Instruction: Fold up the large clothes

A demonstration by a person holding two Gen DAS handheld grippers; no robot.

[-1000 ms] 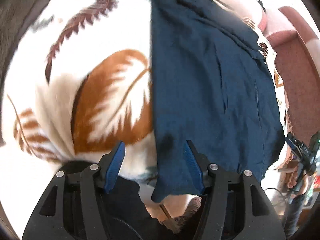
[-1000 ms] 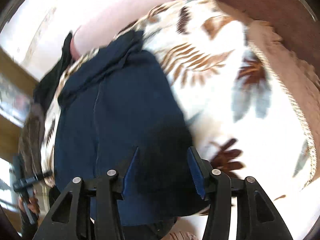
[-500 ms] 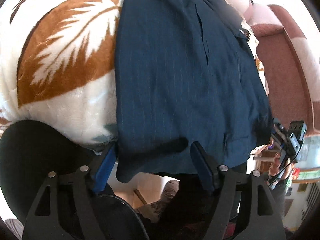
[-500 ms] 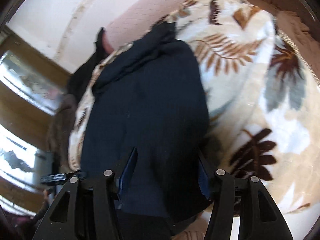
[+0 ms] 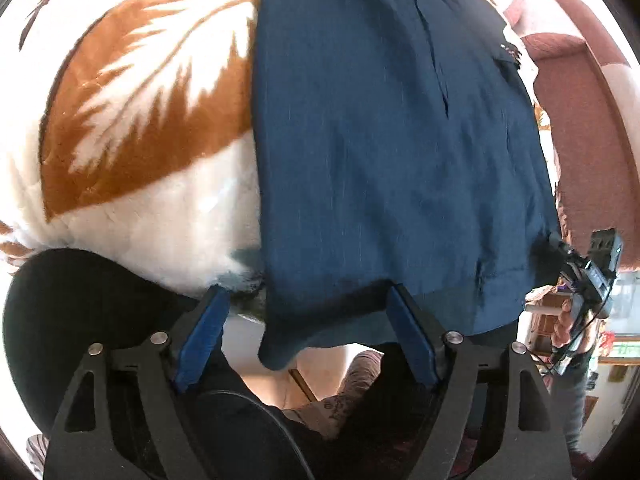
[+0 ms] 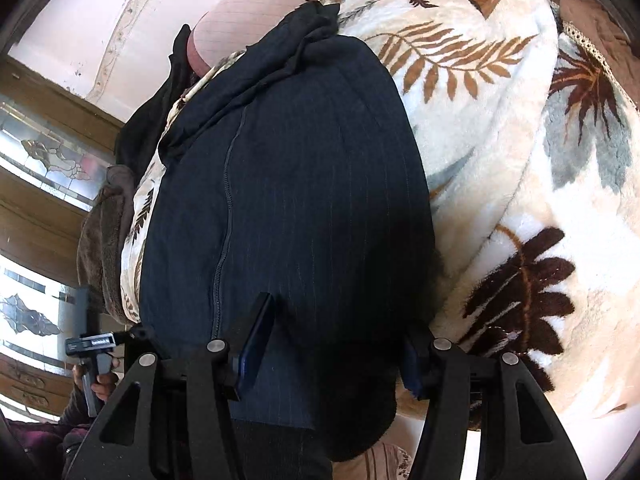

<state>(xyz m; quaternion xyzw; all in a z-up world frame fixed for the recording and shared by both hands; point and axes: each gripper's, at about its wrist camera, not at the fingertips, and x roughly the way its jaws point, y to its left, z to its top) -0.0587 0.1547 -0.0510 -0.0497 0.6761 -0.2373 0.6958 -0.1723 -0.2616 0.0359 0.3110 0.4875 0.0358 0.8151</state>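
Left gripper [image 5: 308,336] has dropped closer to the near hem of the dark blue garment [image 5: 392,152] than a second ago, and its jaws are opening now; the hem's corner hangs between the two blue pads but neither pad presses it, so released, nothing held. Right gripper [image 6: 336,344] has also come in lower over the same garment [image 6: 288,200]; its jaws stand about the same part-open width as before. Cloth lies between and under them, but the right-hand pad is half hidden behind fabric, so whether it pinches anything I can't tell; reads as not gripping yet. Meaning for the task: both hands are lined up on the near hem, one per corner, likely set to pinch and carry it away for a fold; no fold has begun. Garment lies flat on a leaf-print fleece blanket [image 5: 152,128] on a bed, with its near edge draped over the bed's front edge just ahead of and between both sets of jaws. Long axis runs straight away from the jaws: hem at the jaw end, bunched collar or waist end [image 6: 312,28] at the far end, pointing away. A seam [image 6: 224,216] runs along that axis. The other gripper [image 5: 592,272] shows beyond the right jaw.
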